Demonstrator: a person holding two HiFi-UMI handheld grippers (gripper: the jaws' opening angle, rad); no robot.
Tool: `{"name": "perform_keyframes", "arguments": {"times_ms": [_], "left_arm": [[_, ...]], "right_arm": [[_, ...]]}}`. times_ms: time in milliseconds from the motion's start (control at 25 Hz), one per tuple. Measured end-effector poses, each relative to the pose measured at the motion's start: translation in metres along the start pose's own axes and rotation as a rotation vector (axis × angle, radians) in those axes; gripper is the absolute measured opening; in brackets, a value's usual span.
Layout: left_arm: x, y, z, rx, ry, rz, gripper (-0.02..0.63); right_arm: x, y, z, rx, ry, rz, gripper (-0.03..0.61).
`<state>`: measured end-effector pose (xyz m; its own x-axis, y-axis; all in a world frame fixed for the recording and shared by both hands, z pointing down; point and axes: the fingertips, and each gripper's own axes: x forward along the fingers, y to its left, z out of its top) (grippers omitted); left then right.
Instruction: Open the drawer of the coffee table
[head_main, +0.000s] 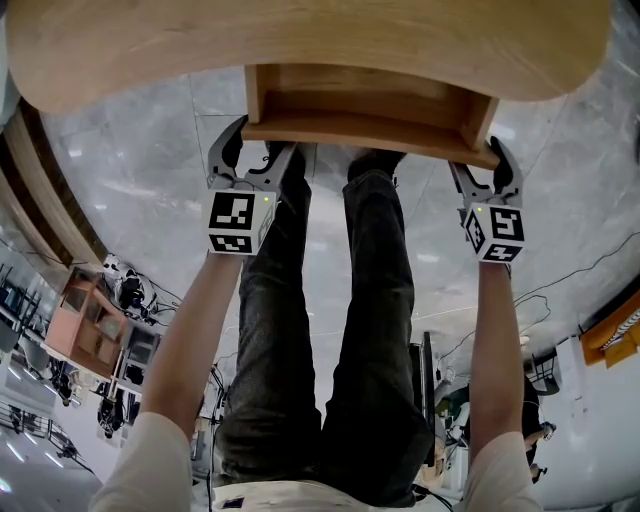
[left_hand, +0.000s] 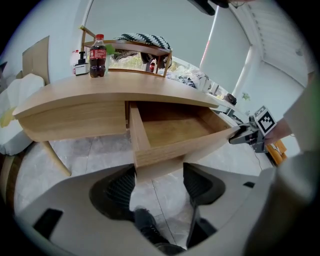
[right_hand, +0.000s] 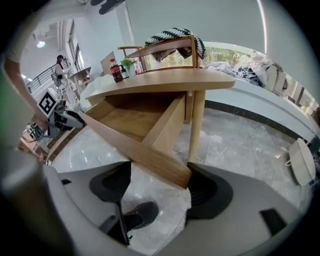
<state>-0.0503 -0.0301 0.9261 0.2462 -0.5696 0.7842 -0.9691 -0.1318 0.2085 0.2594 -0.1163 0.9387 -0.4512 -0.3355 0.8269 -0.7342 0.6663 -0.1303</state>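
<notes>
Two grippers sit at the open drawer (head_main: 370, 105), one at each end of its front board. On my head view the drawer juts out from under the coffee table (head_main: 300, 40), whose wooden top spans the top of the frame.

The left gripper (left_hand: 159, 182) has its jaws spread apart. In its own view the left corner of the drawer front stands between them at the centre of the frame. I cannot tell whether either pad touches the wood.

The right gripper (right_hand: 157, 187) also has its jaws apart. The right corner of the front board lies between them, close against the jaw at the right of the frame.

A cola bottle (left_hand: 97, 56) stands on the table top in the upper left of the left gripper view, with a striped cloth (left_hand: 142, 39) draped over a wooden rack beside it. My legs in dark trousers (head_main: 375, 330) run down the middle of the head view over a pale marble floor (head_main: 150, 160).
</notes>
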Motion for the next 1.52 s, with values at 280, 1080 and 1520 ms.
{"name": "perform_keyframes", "arguments": {"times_ms": [280, 1080, 1520], "left_arm": [[0.007, 0.000, -0.008, 0.016, 0.011, -0.007, 0.321], [-0.044, 0.021, 0.010, 0.036, 0.003, 0.050, 0.311], [-0.135, -0.019, 0.159, 0.072, -0.149, 0.031, 0.245]], "right_arm": [[0.008, 0.000, -0.007, 0.000, 0.015, -0.009, 0.361], [-0.033, 0.001, 0.006, -0.012, 0.022, -0.022, 0.360], [-0.152, 0.004, 0.115, 0.007, -0.102, -0.043, 0.244]]}}
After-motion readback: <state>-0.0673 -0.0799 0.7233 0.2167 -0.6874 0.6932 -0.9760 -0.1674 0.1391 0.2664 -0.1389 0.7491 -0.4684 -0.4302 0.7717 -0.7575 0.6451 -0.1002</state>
